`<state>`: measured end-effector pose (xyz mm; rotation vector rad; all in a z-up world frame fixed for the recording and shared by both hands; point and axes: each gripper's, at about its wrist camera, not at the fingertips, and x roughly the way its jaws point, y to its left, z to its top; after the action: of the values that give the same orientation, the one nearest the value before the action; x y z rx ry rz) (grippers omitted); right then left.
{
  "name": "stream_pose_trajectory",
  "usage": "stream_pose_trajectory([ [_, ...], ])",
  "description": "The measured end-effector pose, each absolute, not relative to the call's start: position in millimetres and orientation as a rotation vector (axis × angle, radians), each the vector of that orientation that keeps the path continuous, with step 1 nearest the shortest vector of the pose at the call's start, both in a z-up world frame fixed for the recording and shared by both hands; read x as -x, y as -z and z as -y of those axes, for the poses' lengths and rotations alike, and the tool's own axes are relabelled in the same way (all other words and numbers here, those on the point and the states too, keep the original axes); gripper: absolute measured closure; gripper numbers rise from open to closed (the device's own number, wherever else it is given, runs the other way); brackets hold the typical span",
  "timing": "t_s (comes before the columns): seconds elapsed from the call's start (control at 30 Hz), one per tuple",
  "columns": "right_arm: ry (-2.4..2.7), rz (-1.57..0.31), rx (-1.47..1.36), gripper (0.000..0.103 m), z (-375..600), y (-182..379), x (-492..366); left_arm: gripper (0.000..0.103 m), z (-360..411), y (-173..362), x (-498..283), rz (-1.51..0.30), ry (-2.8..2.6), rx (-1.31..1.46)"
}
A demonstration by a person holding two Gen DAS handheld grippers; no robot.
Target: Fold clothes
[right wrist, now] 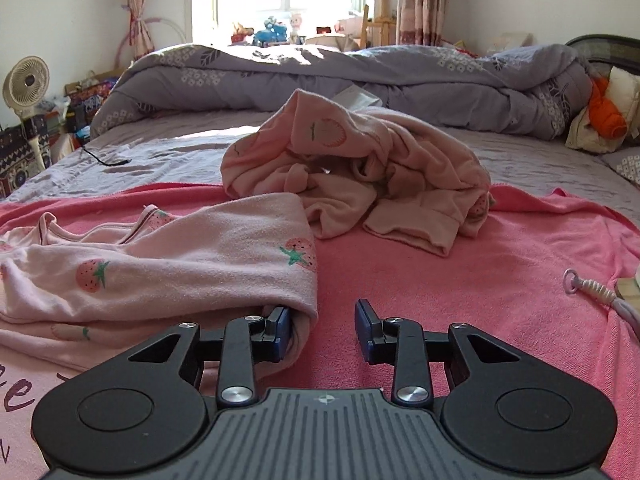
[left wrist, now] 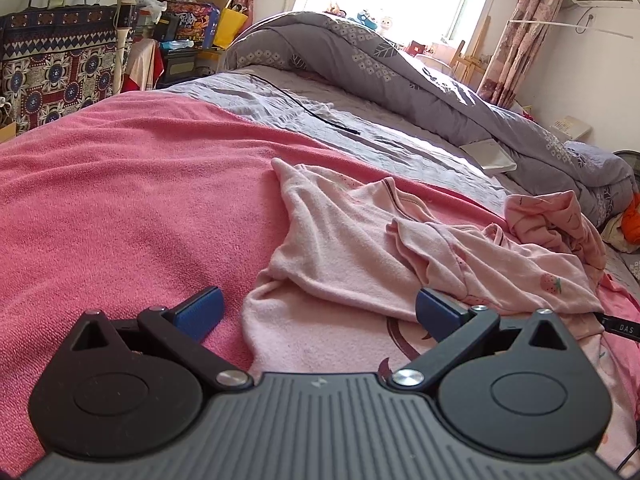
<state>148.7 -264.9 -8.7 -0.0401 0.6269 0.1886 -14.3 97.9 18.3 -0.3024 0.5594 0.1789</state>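
I see my left gripper [left wrist: 318, 312] with its fingers spread wide and holding nothing, straddling the near edge of the pale pink strawberry top [left wrist: 360, 264], which lies rumpled on the pink blanket [left wrist: 120, 200]. My right gripper [right wrist: 323, 330] is open too, its left finger [right wrist: 280, 332] tucked against the top's hem. Beyond the top, a crumpled pink garment [right wrist: 360, 168] sits on the blanket's far edge.

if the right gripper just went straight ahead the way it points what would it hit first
Probably the crumpled pink garment heaped ahead of the right gripper; before that only the pink blanket shows. The strawberry shirt sits left of that line.
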Motion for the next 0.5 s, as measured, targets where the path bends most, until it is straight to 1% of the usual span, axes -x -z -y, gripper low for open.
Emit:
stream_pose_trajectory([
  [0.07, -0.191, -0.661, 0.048, 0.066, 262, 13, -153, 0.001, -91, -23, 13, -0.563, -0.169, 0.272],
  [0.2, -0.193, -0.657, 0.048, 0.065, 261, 15, -152, 0.001, -77, -31, 9, -0.568, -0.154, 0.224],
  [0.5, -0.223, -0.666, -0.033, 0.062, 272, 17, -155, 0.002, -69, -19, -32, -0.574, -0.19, 0.378],
])
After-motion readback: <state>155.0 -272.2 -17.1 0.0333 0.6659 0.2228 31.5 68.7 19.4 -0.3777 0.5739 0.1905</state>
